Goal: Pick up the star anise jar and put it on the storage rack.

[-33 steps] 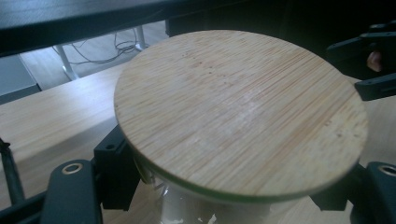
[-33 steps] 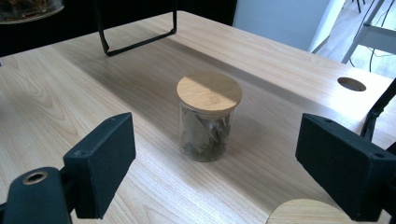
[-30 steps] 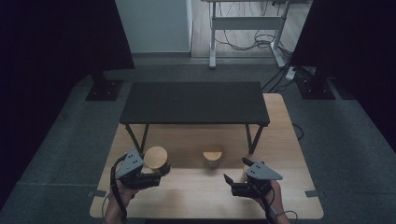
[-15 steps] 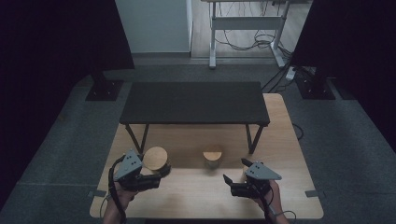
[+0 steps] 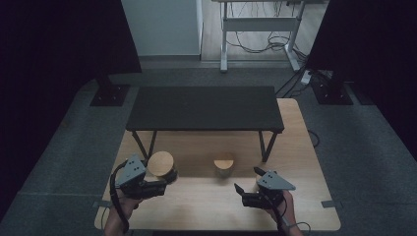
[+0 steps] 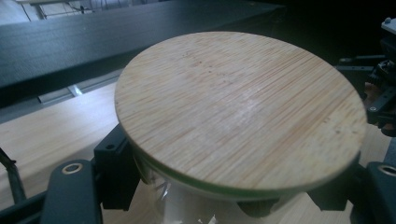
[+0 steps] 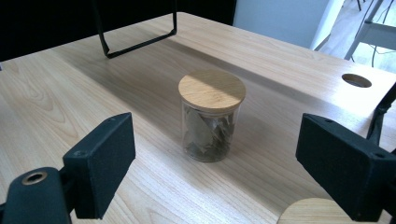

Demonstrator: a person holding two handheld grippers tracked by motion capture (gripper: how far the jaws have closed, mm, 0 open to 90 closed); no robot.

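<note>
My left gripper (image 5: 164, 183) is clenched around a glass jar with a round bamboo lid (image 6: 240, 112); the smooth, striped-grain disc hides the glass below. At my two o'clock on the pale wooden table (image 5: 305, 147), a second lidded glass jar (image 7: 211, 122) of dried leaves stands free. My right gripper (image 5: 238, 191) hangs level, jaws released, aimed at it.

Table: light wooden table (image 5: 305, 147).
On it: black metal-legged shelf (image 5: 204, 108) at the back; lidded glass jar (image 7: 212, 122) near the middle.
</note>
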